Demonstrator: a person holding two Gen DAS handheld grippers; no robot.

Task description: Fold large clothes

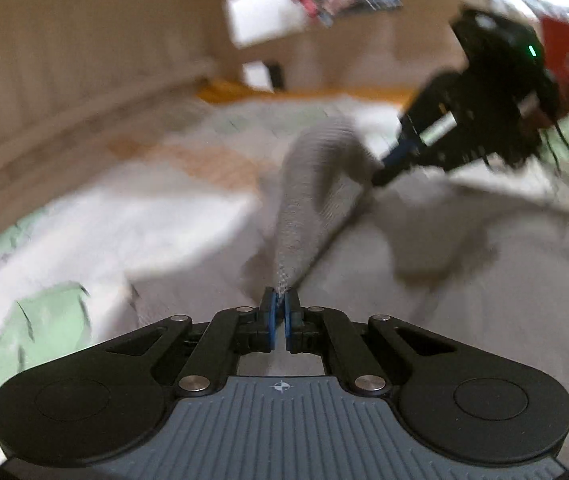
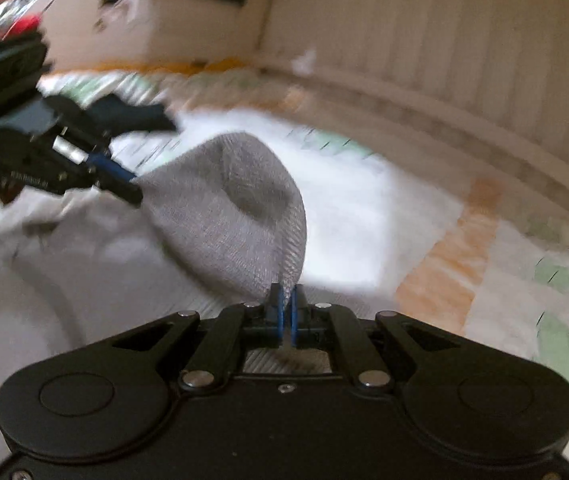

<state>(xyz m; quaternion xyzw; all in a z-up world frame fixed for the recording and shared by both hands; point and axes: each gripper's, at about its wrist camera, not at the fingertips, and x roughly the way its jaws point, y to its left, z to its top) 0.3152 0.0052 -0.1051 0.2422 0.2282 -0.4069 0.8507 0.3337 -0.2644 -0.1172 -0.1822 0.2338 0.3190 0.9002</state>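
Observation:
A grey knit garment (image 1: 312,184) stretches in a raised band between both grippers, above the rest of its pale cloth on the bed. My left gripper (image 1: 281,300) is shut on one end of the band, its blue pads (image 1: 271,312) pinching the knit. My right gripper (image 2: 287,300) is shut on the other end of the grey garment (image 2: 228,208). In the left wrist view the right gripper (image 1: 380,176) reaches in from the upper right, clamped on the cloth. In the right wrist view the left gripper (image 2: 134,192) comes in from the left, holding the fabric. Both views are blurred by motion.
A bedspread (image 2: 444,264) with orange and green patches covers the bed. A beige ribbed headboard (image 1: 64,64) runs along the far side. A pale wall (image 2: 188,16) and a white shelf with red items (image 1: 308,4) lie beyond.

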